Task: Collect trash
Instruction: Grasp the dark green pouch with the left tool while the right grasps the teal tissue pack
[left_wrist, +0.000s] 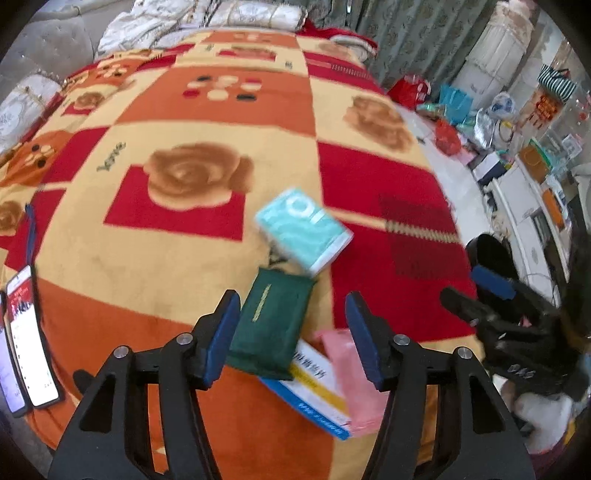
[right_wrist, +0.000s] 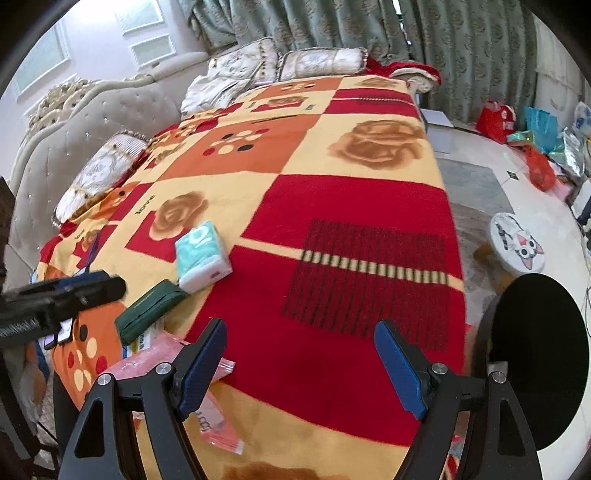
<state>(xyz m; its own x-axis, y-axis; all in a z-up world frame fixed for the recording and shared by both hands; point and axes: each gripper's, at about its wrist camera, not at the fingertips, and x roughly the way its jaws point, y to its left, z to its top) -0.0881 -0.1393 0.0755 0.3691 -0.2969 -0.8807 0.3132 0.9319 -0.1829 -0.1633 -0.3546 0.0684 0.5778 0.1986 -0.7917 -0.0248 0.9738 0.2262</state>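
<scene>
On the bed blanket lie a dark green pouch, a teal tissue pack, a white-blue-yellow box and a pink packet. My left gripper is open, with the green pouch between its fingers and leaning toward the left one. My right gripper is open and empty above the blanket's front edge; the pink packet lies by its left finger. The green pouch and tissue pack show to the left. The left gripper shows at the far left.
Two phones lie at the blanket's left edge. A black bin stands right of the bed, beside a cat-print stool. Bags and boxes crowd the floor. Pillows lie at the headboard.
</scene>
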